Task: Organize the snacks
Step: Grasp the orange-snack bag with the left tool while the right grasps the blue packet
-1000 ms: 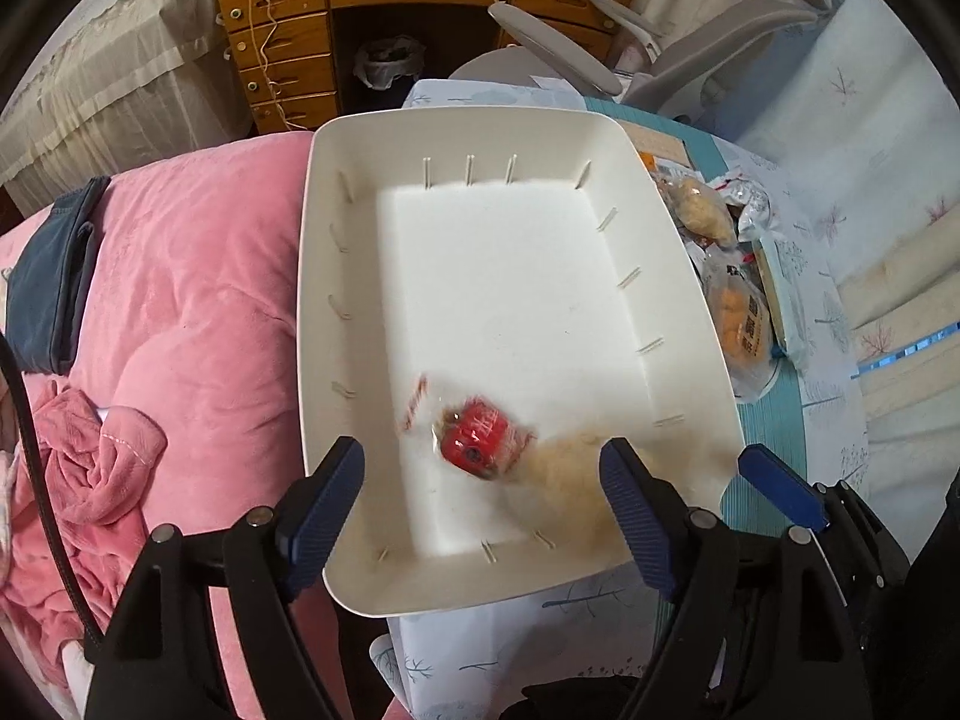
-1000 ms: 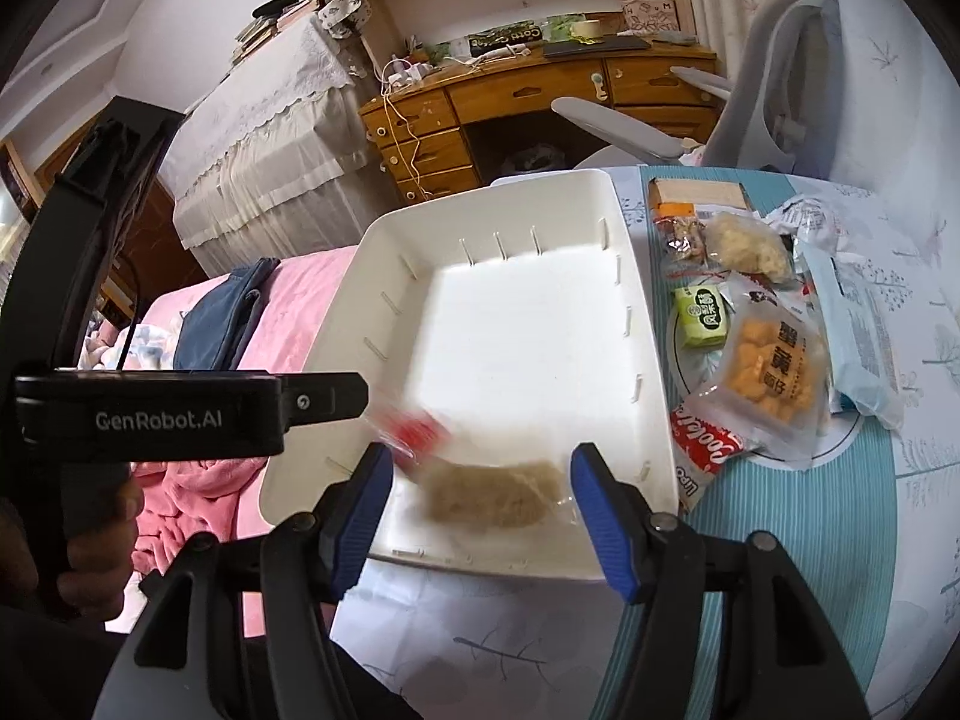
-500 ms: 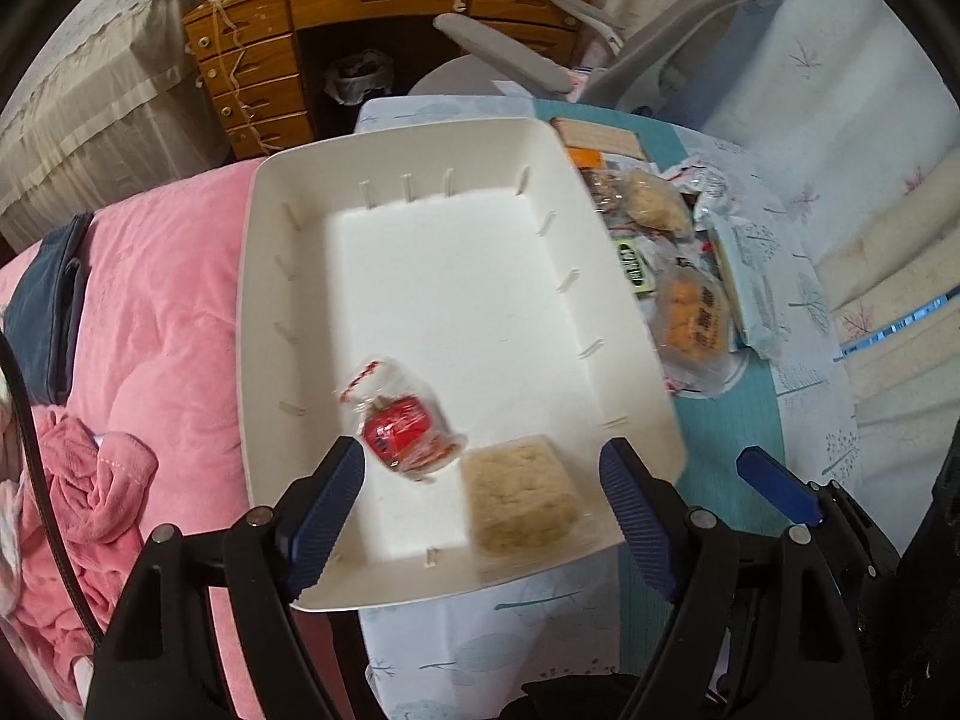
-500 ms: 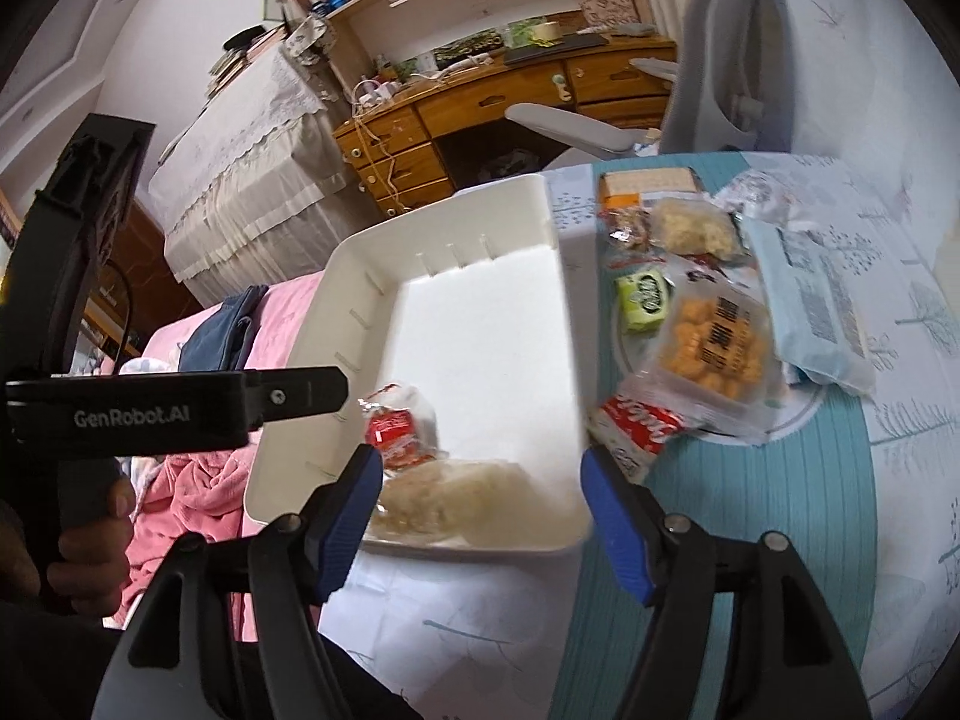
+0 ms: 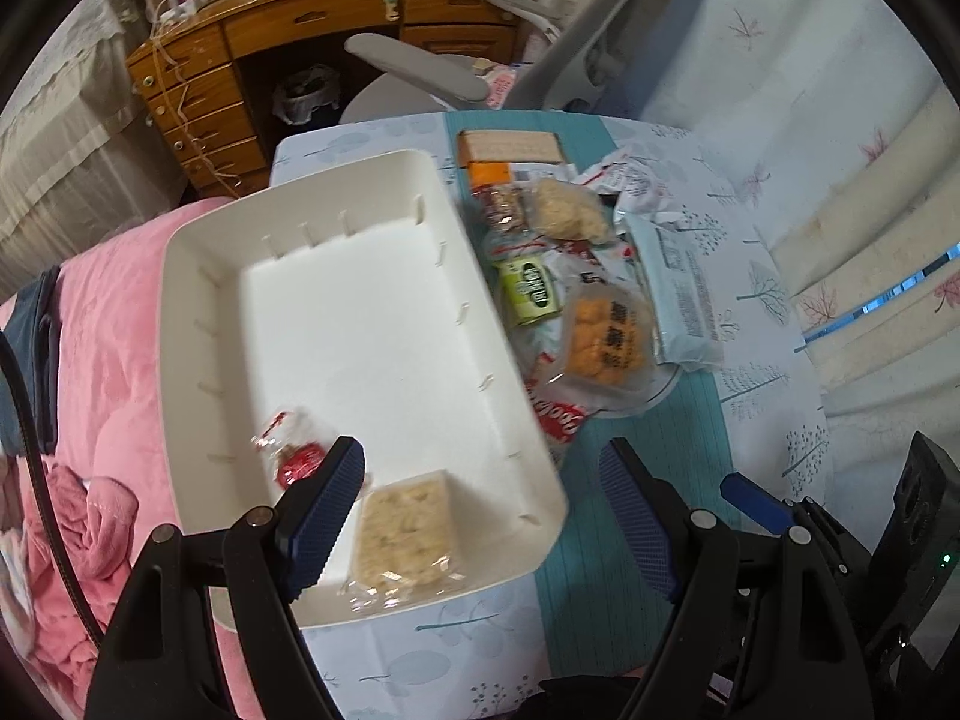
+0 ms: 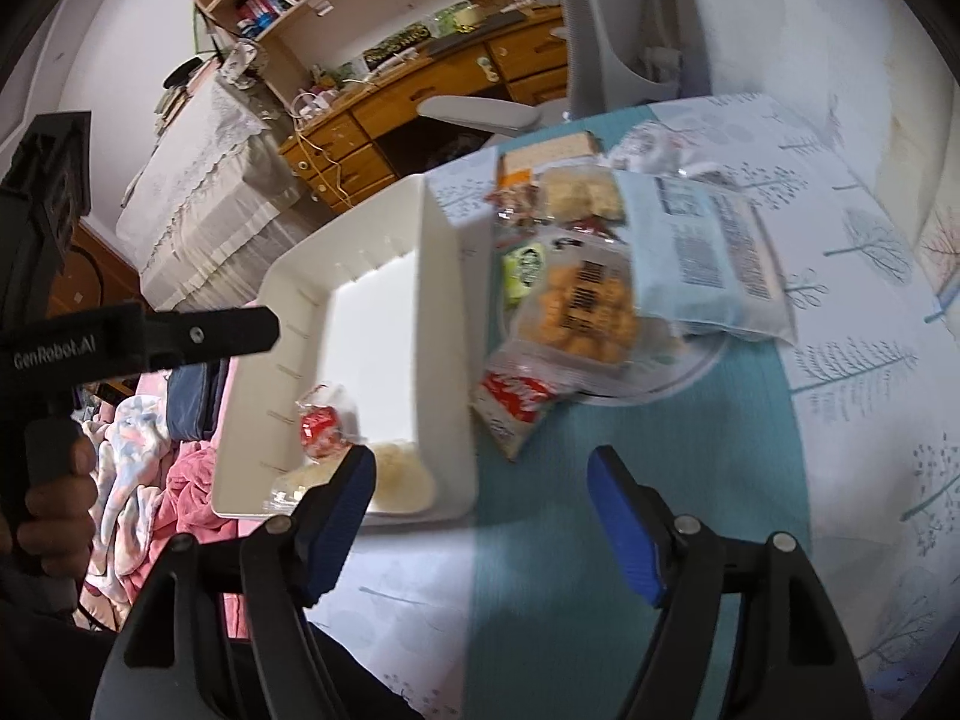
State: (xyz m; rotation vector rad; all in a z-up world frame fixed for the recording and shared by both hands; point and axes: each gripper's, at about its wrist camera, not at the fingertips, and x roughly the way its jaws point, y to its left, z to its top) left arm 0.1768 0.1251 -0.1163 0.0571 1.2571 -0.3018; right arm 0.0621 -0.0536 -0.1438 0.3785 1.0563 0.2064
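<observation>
A white bin [image 5: 510, 360] [image 6: 444, 312] stands on the table's left side. In it lie a red-labelled snack packet [image 5: 297, 450] [image 6: 321, 423] and a pale crumbly bar in clear wrap [image 5: 405, 525] [image 6: 402, 477]. Right of the bin lies a pile of snacks: an orange-puff bag [image 5: 606, 336] [image 6: 576, 318], a green packet [image 5: 531, 294] [image 6: 522, 267], a red-and-white packet [image 5: 558, 417] [image 6: 510, 399] and a light blue pack [image 5: 678, 294] [image 6: 702, 258]. My left gripper [image 5: 480, 516] is open and empty over the bin's near right corner. My right gripper [image 6: 480, 522] is open and empty above the teal runner.
A pink quilt [image 5: 102, 360] lies left of the table. A grey office chair [image 5: 456, 72] and a wooden desk [image 5: 240, 42] stand behind it. A boxed biscuit pack [image 5: 510, 147] lies at the pile's far end. The tablecloth [image 6: 840, 420] spreads out to the right.
Both grippers have swung right, from over the bin toward the snack pile. The red packet and pale bar have settled in the bin's near end.
</observation>
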